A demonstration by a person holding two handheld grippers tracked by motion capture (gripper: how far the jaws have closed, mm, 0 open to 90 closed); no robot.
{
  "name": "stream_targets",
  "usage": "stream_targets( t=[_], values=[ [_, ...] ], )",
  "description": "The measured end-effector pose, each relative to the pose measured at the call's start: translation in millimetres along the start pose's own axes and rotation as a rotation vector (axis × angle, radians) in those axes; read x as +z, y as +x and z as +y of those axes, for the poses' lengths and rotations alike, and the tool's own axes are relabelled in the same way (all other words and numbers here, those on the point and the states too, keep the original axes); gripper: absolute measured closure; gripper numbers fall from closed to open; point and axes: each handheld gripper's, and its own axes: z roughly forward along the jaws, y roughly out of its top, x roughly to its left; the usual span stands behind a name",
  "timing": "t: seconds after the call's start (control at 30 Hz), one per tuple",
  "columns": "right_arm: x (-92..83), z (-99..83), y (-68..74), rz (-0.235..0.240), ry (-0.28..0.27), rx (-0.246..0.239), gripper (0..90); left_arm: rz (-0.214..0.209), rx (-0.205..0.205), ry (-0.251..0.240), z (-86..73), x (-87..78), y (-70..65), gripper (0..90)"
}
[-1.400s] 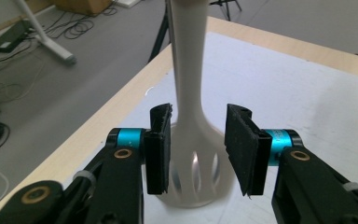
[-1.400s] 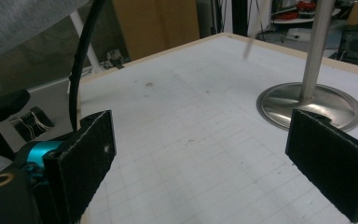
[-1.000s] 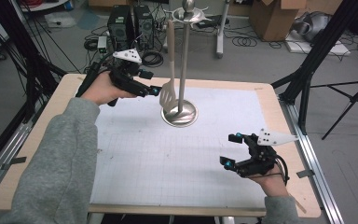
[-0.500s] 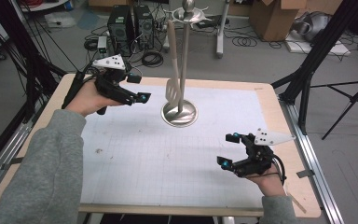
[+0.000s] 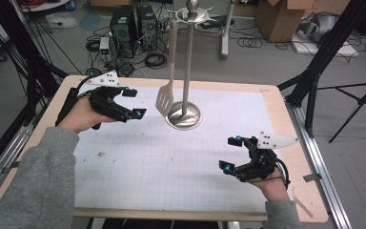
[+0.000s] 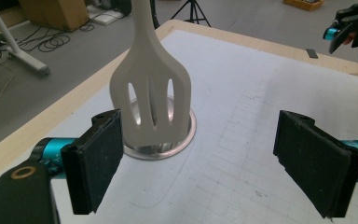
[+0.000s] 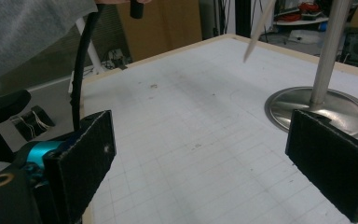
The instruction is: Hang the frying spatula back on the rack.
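A white slotted spatula [image 5: 166,93] [image 6: 150,88] hangs by its handle from the top of a metal stand [image 5: 186,67], its blade just above the stand's round base [image 5: 190,118] [image 6: 182,137]. My left gripper [image 5: 132,101] [image 6: 209,163] is open, a short way left of the blade, its jaws pointing at it with nothing between them. My right gripper [image 5: 232,153] [image 7: 205,163] is open too, near the table's front right, empty. From the right gripper view, the stand's pole [image 7: 328,49] and base [image 7: 324,109] lie ahead on the right.
A white gridded mat [image 5: 171,152] covers the wooden table [image 5: 271,93]. Beyond the far edge are computer towers [image 5: 133,21], cables and cardboard boxes on the floor. Black tripod legs [image 5: 314,71] stand at the right, a dark frame post at the left.
My left gripper has drawn back leftward and toward me, away from the spatula blade, which now hangs free. The right gripper has barely moved.
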Motion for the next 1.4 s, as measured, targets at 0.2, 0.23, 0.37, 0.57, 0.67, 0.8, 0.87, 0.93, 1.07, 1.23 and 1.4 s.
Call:
stream_targets(
  t=[0.2, 0.23, 0.37, 0.57, 0.67, 0.8, 0.87, 0.93, 1.07, 1.23, 1.4],
  values=[
    [2.1, 0.2, 1.3, 0.000, 0.010, -0.002, 7.4, 0.018, 0.013, -0.024, -7.0, -10.8, -6.7, 16.6],
    [2.2, 0.2, 1.1, -0.002, 0.009, -0.004, 7.4, 0.021, 0.018, -0.028, -8.1, -12.9, -7.7, 16.6],
    [1.9, 0.2, 1.7, -0.006, 0.011, -0.003, 7.4, 0.033, 0.028, -0.043, -13.2, -20.4, -13.4, 16.6],
    [3.9, 2.0, 3.6, 0.001, -0.007, -0.005, 7.4, 0.030, 0.029, -0.057, -25.9, -29.0, -17.1, 16.6],
    [6.5, 2.5, 3.9, 0.006, -0.001, -0.008, 7.4, 0.043, 0.021, -0.068, -33.1, -32.9, -16.9, 16.6],
    [9.8, 3.1, 3.2, 0.009, 0.003, -0.011, 7.4, 0.077, 0.013, -0.096, -43.1, -39.1, -17.6, 15.5],
    [10.8, 3.3, 3.3, 0.009, 0.007, -0.008, 7.4, 0.084, 0.009, -0.101, -49.2, -42.7, -18.6, 15.5],
    [11.7, 3.4, 3.2, 0.010, 0.008, -0.013, 7.4, 0.087, 0.005, -0.103, -54.1, -45.8, -19.5, 15.5],
    [13.2, 3.7, 3.6, 0.009, 0.010, -0.011, 7.4, 0.095, 0.001, -0.106, -61.3, -51.8, -22.5, 15.4],
    [15.5, 3.7, 3.8, 0.005, 0.019, -0.013, 7.4, 0.115, 0.019, -0.135, -68.0, -60.6, -27.4, 15.5],
    [17.9, 3.5, 3.4, 0.002, 0.018, -0.016, 7.4, 0.121, 0.000, -0.135, -78.3, -66.5, -28.5, 15.3]
  ],
)
